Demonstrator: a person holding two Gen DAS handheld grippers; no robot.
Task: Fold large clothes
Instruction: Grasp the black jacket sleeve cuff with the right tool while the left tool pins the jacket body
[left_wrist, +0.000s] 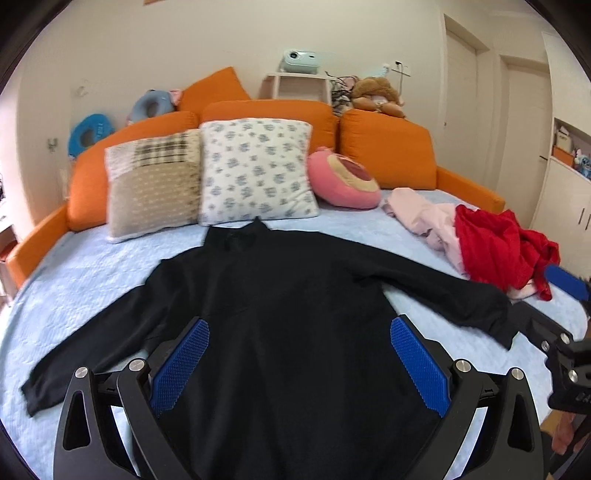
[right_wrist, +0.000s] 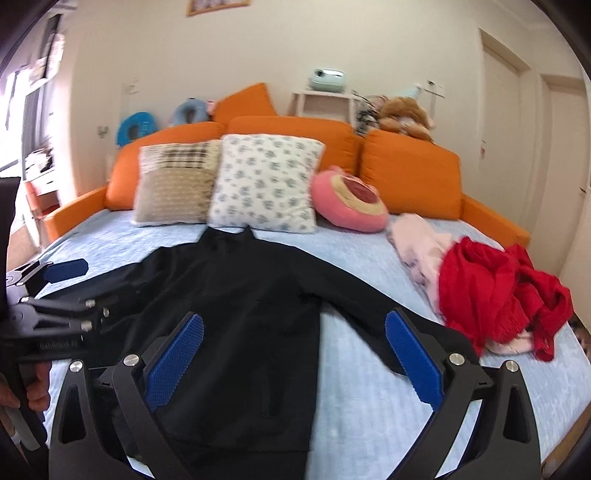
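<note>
A large black long-sleeved top (left_wrist: 280, 295) lies flat on the light blue bed (left_wrist: 74, 280), collar toward the pillows, both sleeves spread out. My left gripper (left_wrist: 299, 365) is open and empty above the top's lower body. My right gripper (right_wrist: 295, 362) is open and empty above the top's right side and right sleeve (right_wrist: 369, 306). The right gripper also shows at the right edge of the left wrist view (left_wrist: 565, 314). The left gripper shows at the left edge of the right wrist view (right_wrist: 62, 295), over the left sleeve.
A red garment (right_wrist: 495, 295) and a pale pink garment (right_wrist: 417, 240) lie heaped at the bed's right. Pillows (right_wrist: 266, 184) and a round pink cushion (right_wrist: 347, 203) lean on the orange backrest (right_wrist: 410, 173). Wardrobe doors stand at the right.
</note>
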